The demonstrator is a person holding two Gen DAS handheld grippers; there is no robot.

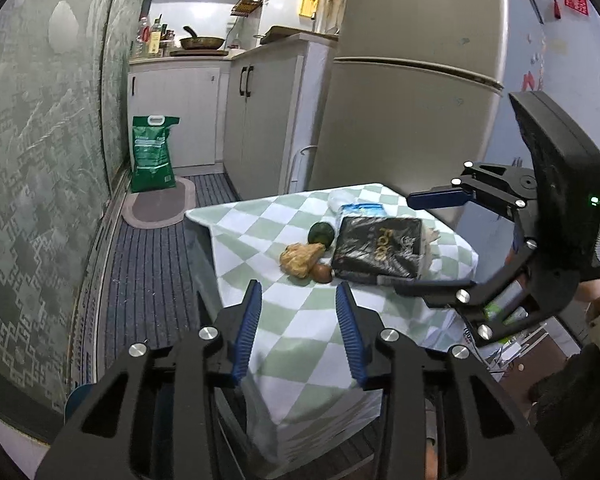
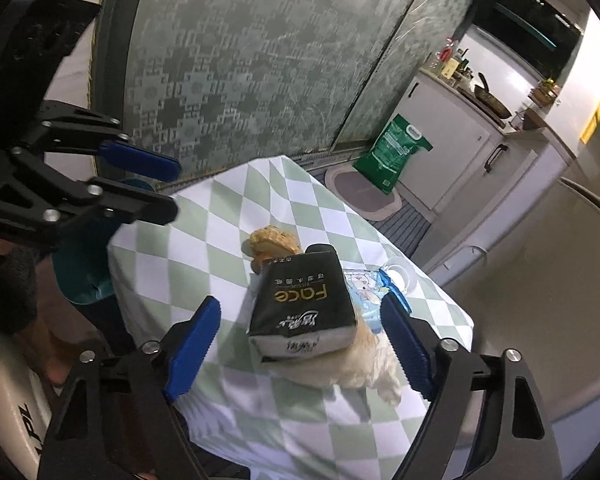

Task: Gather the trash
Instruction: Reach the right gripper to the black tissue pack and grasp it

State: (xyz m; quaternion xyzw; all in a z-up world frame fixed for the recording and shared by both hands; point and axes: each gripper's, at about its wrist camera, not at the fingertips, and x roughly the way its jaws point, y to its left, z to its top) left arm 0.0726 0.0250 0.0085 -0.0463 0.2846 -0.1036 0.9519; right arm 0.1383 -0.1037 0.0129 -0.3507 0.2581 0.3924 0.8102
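A table under a green-and-white checked cloth (image 1: 300,320) carries the litter. A black tissue pack (image 2: 304,304) lies on a crumpled cream bag (image 2: 364,364), next to a blue-and-white packet (image 2: 364,292). Left of the black tissue pack (image 1: 378,248) lie a crumpled brown wrapper (image 1: 300,258), a dark green round thing (image 1: 321,234) and a small brown egg-shaped thing (image 1: 323,273). My right gripper (image 2: 300,302) is open and straddles the pack without touching it. My left gripper (image 1: 299,286) is open and empty, just short of the brown wrapper. A teal bin (image 2: 80,272) stands by the table's left side.
A fridge (image 1: 412,100) rises right behind the table. White cabinets (image 1: 260,120) line the far side, with a green sack (image 1: 152,154) and an oval mat (image 1: 160,204) on the striped floor. A patterned glass door (image 2: 240,60) runs along the left.
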